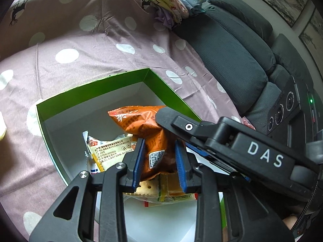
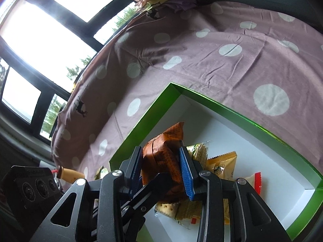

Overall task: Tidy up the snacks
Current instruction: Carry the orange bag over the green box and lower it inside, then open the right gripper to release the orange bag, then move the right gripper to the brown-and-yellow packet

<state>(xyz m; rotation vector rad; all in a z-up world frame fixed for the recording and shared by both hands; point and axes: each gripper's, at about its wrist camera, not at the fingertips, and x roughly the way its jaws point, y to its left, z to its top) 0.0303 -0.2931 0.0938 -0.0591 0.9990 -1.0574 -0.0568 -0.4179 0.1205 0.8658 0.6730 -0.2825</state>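
So from where I'm standing this looks partway done. There's a green box [image 1: 94,88] with a white inside sitting on the bed's polka-dot bedsheet [image 1: 84,64], and a few snacks are already lying in it: a pack of crackers [image 2: 167,208], a yellow wrapped biscuit [image 2: 223,164], a white packet with printed labelling [image 1: 110,152] and something with a red-edged wrapper [image 2: 257,182] over at the right. Both grippers are hanging over the box, each with a snack. The left gripper [image 1: 160,163] has an orange snack bag [image 1: 145,125] between its blue fingers [image 1: 139,161], which sit narrow apart; the bag's tail is squeezed in there, so I'd call it held. The right gripper [image 2: 163,171] has its fingers clamped on a brown wrapped snack pack [image 2: 161,157], pads pressed against both sides. Neither pack looks set down yet, so dropping these two in is what's left right now. There's also at least one more packet [image 2: 101,171] lying outside the box on the sheet near its left corner, so probably more to collect. Can't tell whether anything else is around out of view.
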